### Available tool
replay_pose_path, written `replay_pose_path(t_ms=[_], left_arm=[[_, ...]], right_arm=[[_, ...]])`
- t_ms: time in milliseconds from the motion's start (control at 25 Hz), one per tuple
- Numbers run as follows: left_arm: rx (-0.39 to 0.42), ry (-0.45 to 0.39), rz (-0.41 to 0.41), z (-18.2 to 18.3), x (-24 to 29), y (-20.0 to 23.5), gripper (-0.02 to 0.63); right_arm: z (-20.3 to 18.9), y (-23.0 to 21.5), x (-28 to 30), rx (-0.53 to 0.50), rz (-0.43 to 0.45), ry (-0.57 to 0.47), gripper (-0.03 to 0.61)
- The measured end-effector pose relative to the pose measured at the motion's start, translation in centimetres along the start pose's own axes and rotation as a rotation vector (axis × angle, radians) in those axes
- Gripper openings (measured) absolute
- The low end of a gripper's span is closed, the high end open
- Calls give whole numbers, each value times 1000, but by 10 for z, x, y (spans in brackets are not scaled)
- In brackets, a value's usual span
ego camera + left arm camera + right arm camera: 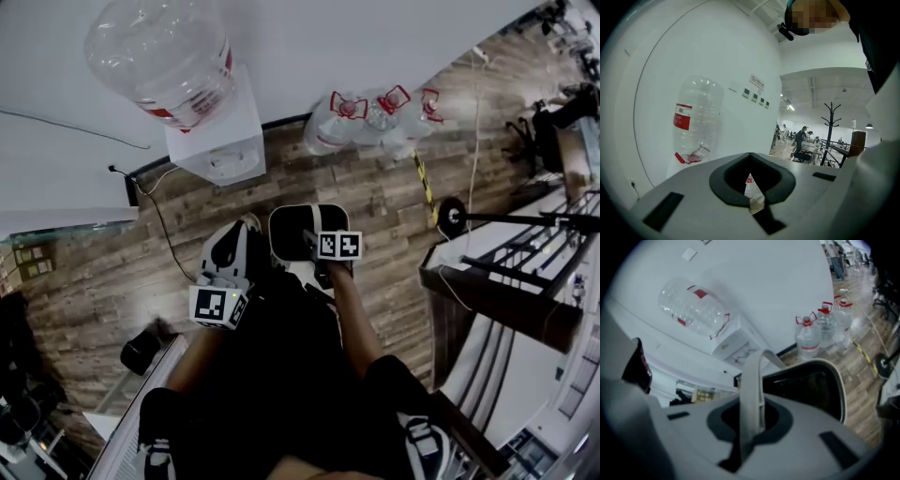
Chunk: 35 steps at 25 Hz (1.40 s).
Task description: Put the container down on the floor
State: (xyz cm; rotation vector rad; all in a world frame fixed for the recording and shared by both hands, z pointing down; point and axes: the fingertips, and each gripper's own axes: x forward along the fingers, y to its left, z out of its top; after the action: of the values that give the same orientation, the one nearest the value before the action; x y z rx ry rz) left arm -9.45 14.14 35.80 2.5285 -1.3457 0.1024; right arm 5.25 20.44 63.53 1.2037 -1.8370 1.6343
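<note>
Right gripper (pixel 314 246) clenched on the pale grey arched strap handle (pixel 752 380) of the black mesh container with white rim (pixel 292 225). The container hangs from that handle over the brown wood-plank floor (pixel 375 206), short of the white water dispenser (pixel 220 145). Left gripper (pixel 239 239) sits just beside it, to the left, with jaws drawn together to a thin slit and nothing gripped. The right gripper view (pixel 750 413) alone shows the strap pinched between the jaws and the container's mesh. The left gripper view (pixel 751 180) alone shows a black coat stand (pixel 830 126) and distant people at desks (pixel 801 138). Only the head view shows both grippers together, plus three clear red-handled water jugs (pixel 370 117) against the wall.
</note>
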Motion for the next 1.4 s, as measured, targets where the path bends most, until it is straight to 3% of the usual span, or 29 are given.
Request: replay_pose_path(t_ms=[400, 680, 1000, 1400], left_arm=[[25, 6, -131, 22, 97, 41, 28], [20, 26, -166, 28, 134, 66, 28], [-10, 46, -131, 23, 168, 91, 28], [-44, 54, -9, 13, 225, 86, 28]], right_arm=[[73, -20, 22, 81, -54, -2, 34], [121, -43, 50, 116, -105, -5, 34], [168, -65, 98, 104, -113, 25, 34], [207, -101, 155, 61, -95, 114, 34]])
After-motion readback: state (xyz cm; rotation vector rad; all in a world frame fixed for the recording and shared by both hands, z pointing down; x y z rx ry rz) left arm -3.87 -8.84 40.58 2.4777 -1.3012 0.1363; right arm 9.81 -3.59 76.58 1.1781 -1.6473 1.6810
